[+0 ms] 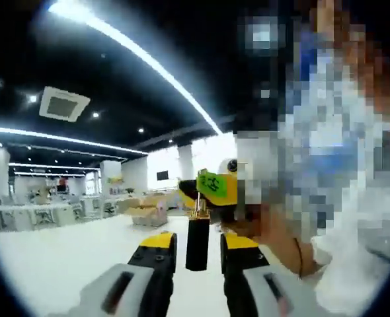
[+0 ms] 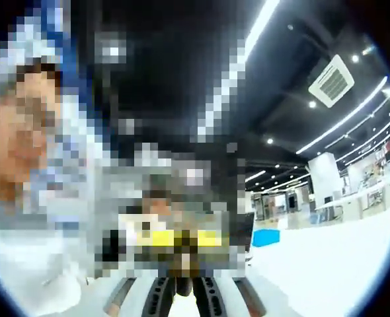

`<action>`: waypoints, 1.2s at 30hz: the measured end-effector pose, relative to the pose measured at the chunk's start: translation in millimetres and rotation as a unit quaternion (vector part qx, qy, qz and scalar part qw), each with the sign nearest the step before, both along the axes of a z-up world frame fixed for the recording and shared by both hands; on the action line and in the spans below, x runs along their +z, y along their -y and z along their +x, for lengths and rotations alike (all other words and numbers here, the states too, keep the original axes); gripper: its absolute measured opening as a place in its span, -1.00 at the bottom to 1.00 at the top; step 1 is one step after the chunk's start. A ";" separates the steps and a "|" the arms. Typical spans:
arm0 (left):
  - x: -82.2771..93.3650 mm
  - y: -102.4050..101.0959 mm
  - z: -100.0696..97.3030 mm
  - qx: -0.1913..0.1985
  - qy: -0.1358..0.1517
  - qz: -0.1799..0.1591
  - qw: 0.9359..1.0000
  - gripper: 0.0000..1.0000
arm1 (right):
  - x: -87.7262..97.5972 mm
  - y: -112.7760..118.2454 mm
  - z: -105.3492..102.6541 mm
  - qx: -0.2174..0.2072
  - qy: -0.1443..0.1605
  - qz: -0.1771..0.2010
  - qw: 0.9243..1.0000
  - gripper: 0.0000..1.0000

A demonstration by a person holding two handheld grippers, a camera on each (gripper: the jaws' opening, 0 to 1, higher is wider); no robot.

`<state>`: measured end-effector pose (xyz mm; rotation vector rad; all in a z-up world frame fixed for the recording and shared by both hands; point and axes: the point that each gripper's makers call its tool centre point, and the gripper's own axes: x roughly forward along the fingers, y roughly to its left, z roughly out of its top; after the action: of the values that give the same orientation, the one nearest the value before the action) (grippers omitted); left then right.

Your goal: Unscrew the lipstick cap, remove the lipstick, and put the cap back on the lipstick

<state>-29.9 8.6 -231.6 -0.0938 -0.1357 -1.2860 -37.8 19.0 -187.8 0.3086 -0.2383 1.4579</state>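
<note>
Black lipstick point(image 1: 197, 243) between left gripper point(image 1: 198, 254) jaws.

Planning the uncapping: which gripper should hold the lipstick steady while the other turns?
Probably the left gripper: the black lipstick tube stands upright between its jaws. The other gripper is at the tube's gold top, so it looks placed to turn.

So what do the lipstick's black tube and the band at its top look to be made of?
The black tube, held between the left claw's jaws, looks like smooth, slightly glossy plastic, though lacquered metal is possible. The gold band reads as shiny metal or metallised plastic; the blur leaves that open.
</note>
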 end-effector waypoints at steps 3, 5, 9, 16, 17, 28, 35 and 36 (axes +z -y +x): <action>4.0 -0.6 -17.5 -0.100 -0.070 -0.038 0.992 -0.33 | 2.0 -1.9 -15.7 0.060 -0.013 0.008 0.998 -0.88; 7.4 0.5 -31.0 -0.165 -0.110 -0.065 0.978 -0.25 | 5.9 -2.4 -24.2 0.096 -0.028 0.022 0.995 -0.88; 6.8 8.0 -43.1 -0.224 -0.154 -0.086 0.958 -0.30 | 3.6 -11.8 -48.5 0.158 -0.044 0.031 0.986 -0.88; 8.3 9.1 -58.1 -0.298 -0.195 -0.102 0.929 -0.63 | 3.9 -13.9 -59.8 0.197 -0.053 0.033 0.978 -0.88; 8.5 8.7 -58.5 -0.303 -0.197 -0.104 0.927 -0.68 | 3.8 -13.8 -59.7 0.197 -0.054 0.033 0.978 -0.88; -2.0 14.1 -24.6 -0.196 -0.134 -0.067 0.969 -0.74 | -3.2 -13.9 -37.5 0.130 -0.046 0.014 0.990 -0.88; -7.8 14.4 4.9 -0.073 -0.032 -0.012 0.997 -0.75 | -7.3 -12.9 -16.5 0.042 -0.005 -0.013 0.999 -0.88; -8.9 14.3 10.1 -0.054 -0.023 -0.004 0.998 -0.75 | -8.1 -12.6 -12.9 0.026 0.002 -0.017 1.000 -0.88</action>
<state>-19.8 -5.7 -240.5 -0.1400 -0.0980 -1.3894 -50.7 31.6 -195.8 0.2862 -0.2112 1.5134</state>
